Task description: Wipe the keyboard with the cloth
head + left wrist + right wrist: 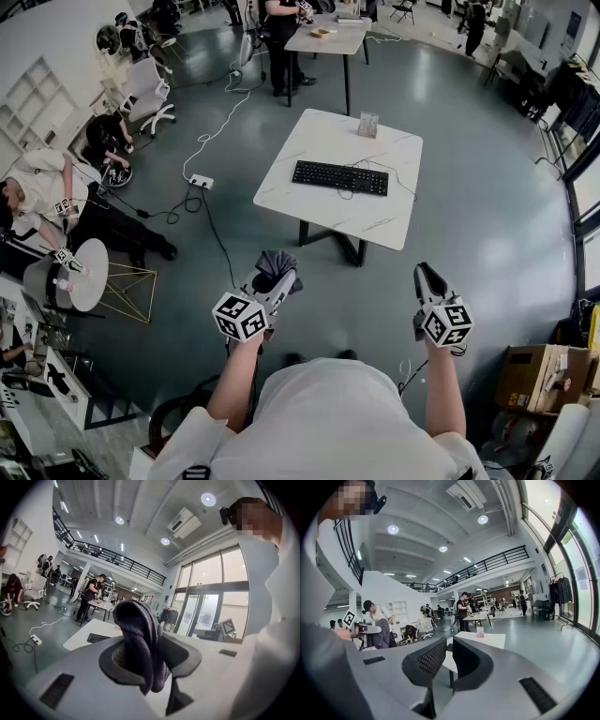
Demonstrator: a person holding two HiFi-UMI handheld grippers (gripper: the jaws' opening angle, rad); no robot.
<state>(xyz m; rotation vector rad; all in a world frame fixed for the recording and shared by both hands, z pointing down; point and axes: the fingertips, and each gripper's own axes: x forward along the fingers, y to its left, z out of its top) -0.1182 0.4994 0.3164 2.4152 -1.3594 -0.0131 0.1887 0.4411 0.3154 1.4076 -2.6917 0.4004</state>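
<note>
One cloth (140, 639), dark grey, bunched up, clamped in the left tongs (274, 287) | right tongs (427, 274) nearly together, narrow gap, seemingly nothing between | black keyboard (339, 177) lies on the white bench (384, 217), well ahead of both tongs, apart from the cloth

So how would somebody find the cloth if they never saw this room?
Start at the white table with the black keyboard on the grey floor, then look nearer, to the person holding two grippers. The cloth is the dark grey bunched rag pinched in the left gripper; the right gripper is empty.
</note>
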